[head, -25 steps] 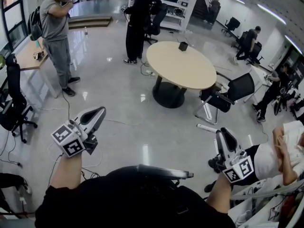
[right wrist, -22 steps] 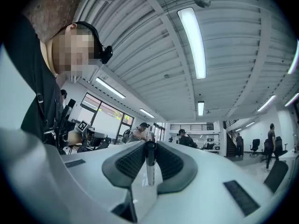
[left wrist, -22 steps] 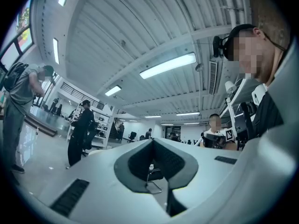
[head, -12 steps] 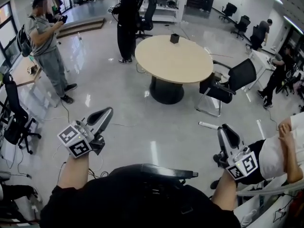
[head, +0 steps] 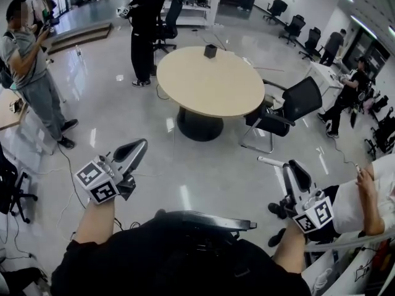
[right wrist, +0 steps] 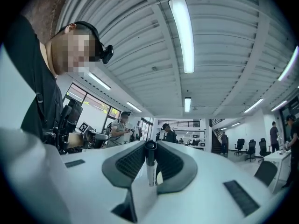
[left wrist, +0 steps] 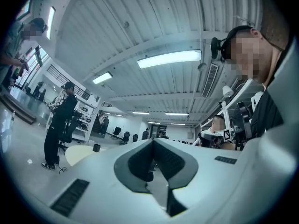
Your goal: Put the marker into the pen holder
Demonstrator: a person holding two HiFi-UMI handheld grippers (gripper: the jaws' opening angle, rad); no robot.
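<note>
A black pen holder [head: 210, 50] stands on the far side of a round beige table [head: 210, 88], some way ahead of me across the floor. My right gripper [head: 289, 168] is low at the right, shut on a white marker [head: 270, 161] with a black cap; the marker sticks out leftward across the jaws. In the right gripper view the marker [right wrist: 149, 164] stands upright between the pads of the right gripper [right wrist: 150, 149]. My left gripper [head: 134, 149] is held low at the left, jaws together and holding nothing. The left gripper view shows the pen holder [left wrist: 96, 148] far off.
A black office chair [head: 289, 108] stands at the table's right side. A person in black [head: 142, 29] stands beyond the table, another in grey [head: 29, 73] at the left, and a seated person [head: 364, 199] close at my right. Cables lie on the glossy floor.
The table and pen holder have drawn nearer and shifted left in the head view. Both grippers keep about the same places, the right one still holding the marker.
</note>
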